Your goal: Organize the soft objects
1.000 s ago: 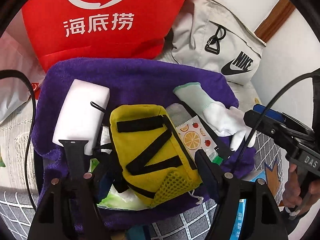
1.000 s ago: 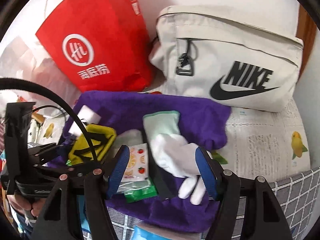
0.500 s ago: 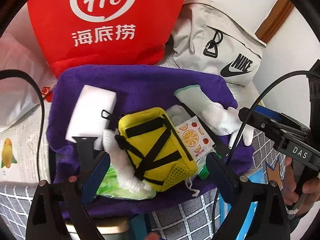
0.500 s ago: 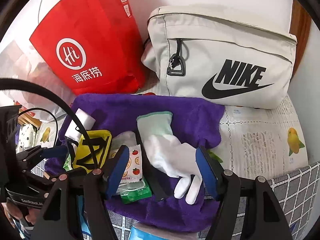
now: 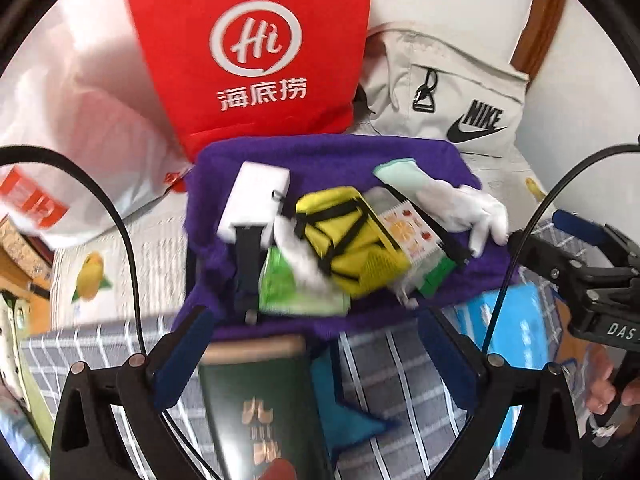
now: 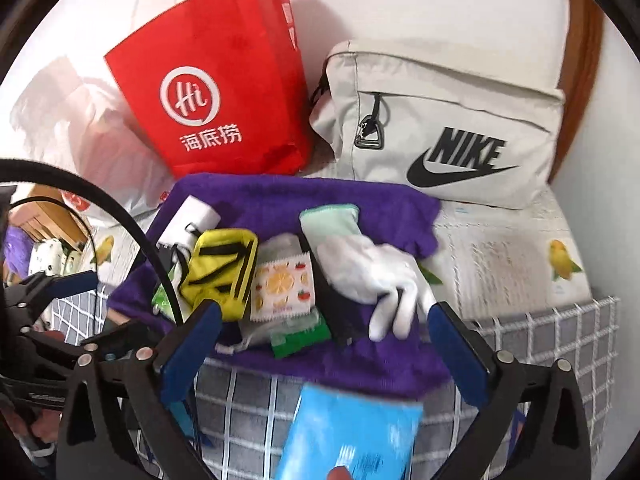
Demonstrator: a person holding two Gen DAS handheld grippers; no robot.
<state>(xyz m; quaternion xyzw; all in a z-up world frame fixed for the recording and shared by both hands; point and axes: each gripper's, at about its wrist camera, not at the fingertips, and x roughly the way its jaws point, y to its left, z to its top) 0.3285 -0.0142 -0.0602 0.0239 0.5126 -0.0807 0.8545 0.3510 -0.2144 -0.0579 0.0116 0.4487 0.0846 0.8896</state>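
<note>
We have pulled both tongs back from the pile: our left gripper (image 5: 320,354) and right gripper (image 6: 324,340) hang apart, holding nothing. The yellow black-strapped pouch (image 5: 350,240) and white fabric glove (image 6: 360,264) lie on the purple towel (image 6: 280,196).

White wall (image 6: 440,0), brown wooden trim (image 6: 580,48), grid-patterned cover (image 6: 560,340)

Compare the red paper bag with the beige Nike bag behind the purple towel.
The red paper bag stands upright and stiff, while the beige fabric Nike bag lies slumped against the wall. The red bag carries a white "Hi" circle logo with Chinese characters; the Nike bag carries a black swoosh and a zip with a metal pull. Both sit behind the purple towel, neither touched by a gripper.
</note>
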